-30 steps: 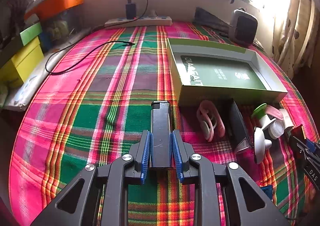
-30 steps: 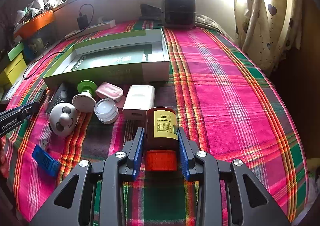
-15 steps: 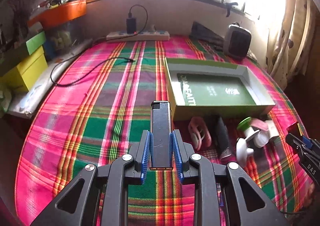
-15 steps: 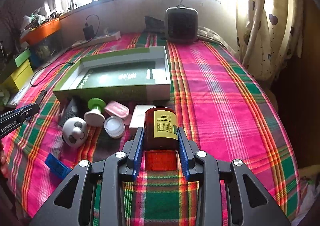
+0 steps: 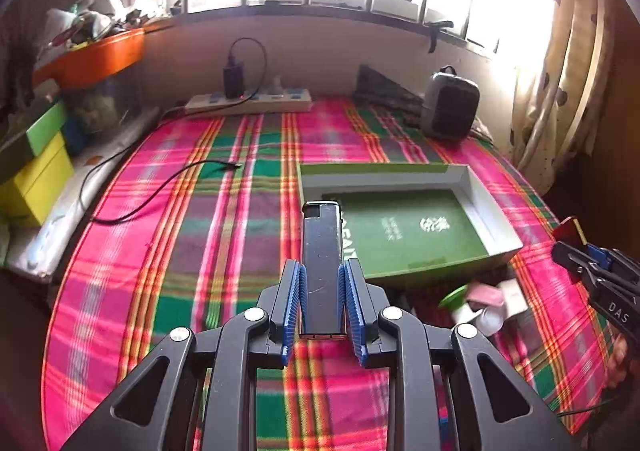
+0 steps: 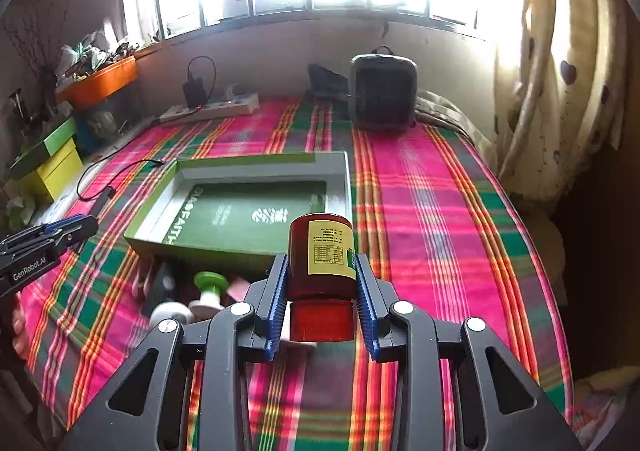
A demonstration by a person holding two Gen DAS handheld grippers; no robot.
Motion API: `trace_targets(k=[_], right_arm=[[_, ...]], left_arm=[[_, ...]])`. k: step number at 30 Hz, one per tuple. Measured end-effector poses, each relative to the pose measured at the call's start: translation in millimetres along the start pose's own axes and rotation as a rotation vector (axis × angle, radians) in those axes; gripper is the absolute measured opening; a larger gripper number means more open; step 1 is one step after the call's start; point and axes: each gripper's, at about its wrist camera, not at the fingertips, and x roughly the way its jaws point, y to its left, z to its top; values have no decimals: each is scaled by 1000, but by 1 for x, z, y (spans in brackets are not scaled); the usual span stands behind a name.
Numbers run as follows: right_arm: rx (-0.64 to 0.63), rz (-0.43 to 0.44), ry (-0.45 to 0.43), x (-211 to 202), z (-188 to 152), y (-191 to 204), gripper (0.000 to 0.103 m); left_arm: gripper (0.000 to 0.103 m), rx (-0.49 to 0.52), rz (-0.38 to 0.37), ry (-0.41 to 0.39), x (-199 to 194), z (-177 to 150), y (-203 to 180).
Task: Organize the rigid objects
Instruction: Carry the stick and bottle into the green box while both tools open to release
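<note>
- slim black plastic lighter [image 5: 321, 267] is clamped between the left gripper's [image 5: 322, 305] blue ribbed pads, up off the bed
- red-brown plastic bottle with a yellow label and red cap [image 6: 322, 271] is pinched tight in the right gripper [image 6: 322, 301], also in the air
- shallow green cardboard box [image 6: 188, 247] lies open on the pink-and-green plaid bedspread [image 6: 424, 187], under both
- small clutter sits just in front of the box

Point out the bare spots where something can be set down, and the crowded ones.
Free: the floor of the shallow green open box; the plaid cloth between that box and the loose black cable; the cloth between the box and the cream curtain. Crowded: the cluster of small white, pink and green items against the box's near wall.
</note>
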Motion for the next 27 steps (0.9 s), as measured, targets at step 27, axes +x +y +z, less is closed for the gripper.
trace_targets(k=[27], right_arm=[[-82,90,149,126,60,12,33]], left_arm=[[22,19,-41,112,107,41,-20]])
